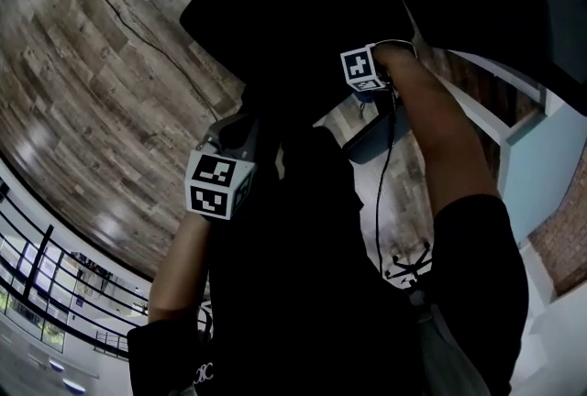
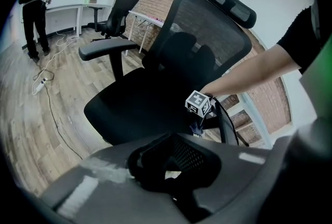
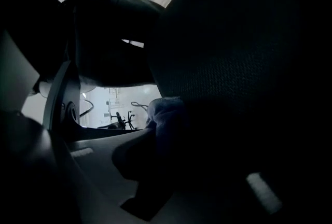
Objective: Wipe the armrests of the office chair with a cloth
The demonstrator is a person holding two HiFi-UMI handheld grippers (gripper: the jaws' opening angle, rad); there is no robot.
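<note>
The black mesh office chair (image 2: 155,93) fills the left gripper view, its left armrest (image 2: 106,47) sticking out bare. My right gripper (image 2: 198,114) is low at the chair's right side, marker cube up, with a bluish cloth (image 2: 197,127) hanging under it. In the right gripper view the cloth (image 3: 163,114) is bunched between the jaws and pressed against a dark chair part. My left gripper (image 2: 172,168) hovers in front of the seat, grey jaws closed together with nothing held. In the head view both cubes show, on the left gripper (image 1: 220,186) and the right gripper (image 1: 364,69), over the dark chair.
A second office chair (image 2: 122,8) stands by white desks (image 2: 72,8) at the back. A person (image 2: 36,5) stands at far left. A power strip with cable (image 2: 39,85) lies on the wooden floor. A brick wall (image 2: 270,98) is behind the chair.
</note>
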